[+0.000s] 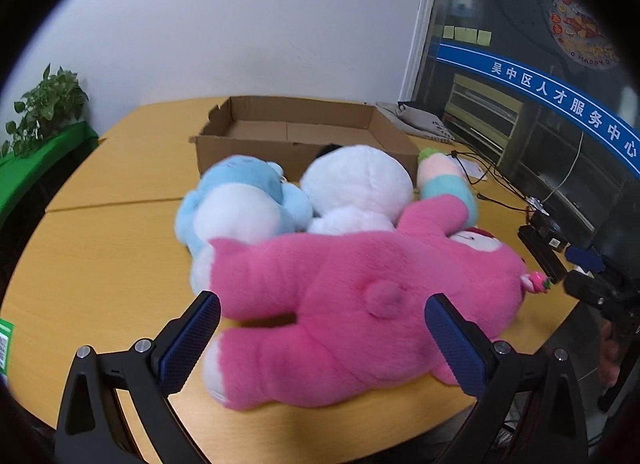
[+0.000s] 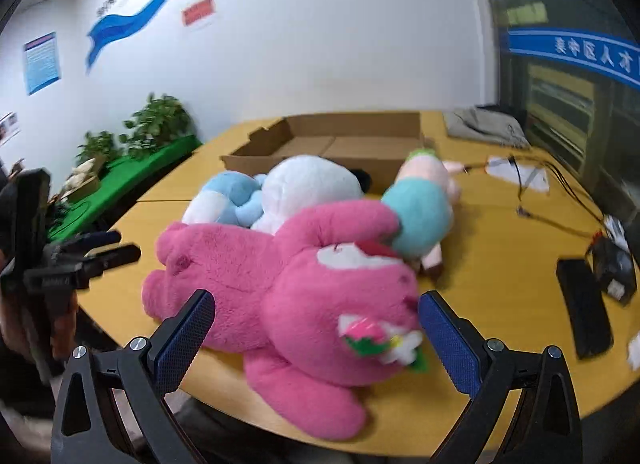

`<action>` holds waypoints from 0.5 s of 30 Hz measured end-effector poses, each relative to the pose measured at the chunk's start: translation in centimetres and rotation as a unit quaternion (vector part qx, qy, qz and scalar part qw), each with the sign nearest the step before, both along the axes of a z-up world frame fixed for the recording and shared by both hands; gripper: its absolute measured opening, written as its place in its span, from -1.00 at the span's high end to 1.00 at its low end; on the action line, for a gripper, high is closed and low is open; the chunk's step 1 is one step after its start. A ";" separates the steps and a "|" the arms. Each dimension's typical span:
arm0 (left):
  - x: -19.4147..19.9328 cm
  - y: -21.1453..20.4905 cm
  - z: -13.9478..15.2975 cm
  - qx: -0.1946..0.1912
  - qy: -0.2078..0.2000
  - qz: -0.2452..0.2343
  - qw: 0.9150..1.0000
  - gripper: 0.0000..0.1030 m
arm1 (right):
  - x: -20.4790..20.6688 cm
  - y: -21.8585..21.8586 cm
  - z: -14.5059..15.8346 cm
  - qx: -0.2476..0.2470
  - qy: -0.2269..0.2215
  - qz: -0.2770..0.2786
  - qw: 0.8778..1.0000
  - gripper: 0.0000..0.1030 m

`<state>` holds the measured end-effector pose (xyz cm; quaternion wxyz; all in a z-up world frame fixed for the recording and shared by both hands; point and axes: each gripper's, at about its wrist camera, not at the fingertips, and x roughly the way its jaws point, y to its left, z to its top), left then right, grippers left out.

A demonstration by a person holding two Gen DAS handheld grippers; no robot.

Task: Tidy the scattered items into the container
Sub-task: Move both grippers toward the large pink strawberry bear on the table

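Both grippers, left and right, gape around pink plush; banner reads 吴中区人才服务中心.

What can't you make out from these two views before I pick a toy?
- Box floor, near part: both views, hidden by the front wall and toys.
- White toy: face unseen; a dark part behind it is mostly hidden.
- Pink bear: face blurred in the right view, turned away in the left.
- Small doll: partly under the bear's arm.

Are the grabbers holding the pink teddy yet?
No, nothing is held. Both the left gripper and right gripper are open around the pink teddy, which lies on the table.
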<state>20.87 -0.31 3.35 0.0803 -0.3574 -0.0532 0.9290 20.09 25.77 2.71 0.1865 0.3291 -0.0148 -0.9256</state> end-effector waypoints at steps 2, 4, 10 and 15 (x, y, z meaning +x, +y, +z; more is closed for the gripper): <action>0.4 0.1 -0.2 0.012 -0.002 -0.005 1.000 -0.98 | 0.4 0.1 -0.4 -0.001 -0.005 -0.022 1.000 -1.00; 0.7 0.3 -0.2 0.014 0.001 -0.010 1.000 -0.98 | 0.4 0.2 -0.3 0.006 -0.006 -0.047 0.999 -1.00; 0.6 0.8 0.0 0.027 0.005 -0.030 0.999 -0.98 | 0.6 -0.2 0.1 0.035 -0.002 -0.075 0.997 -1.00; 0.0 1.4 0.2 0.026 0.004 -0.045 0.999 -0.98 | -0.1 -0.9 0.3 0.058 0.002 -0.081 0.995 -1.00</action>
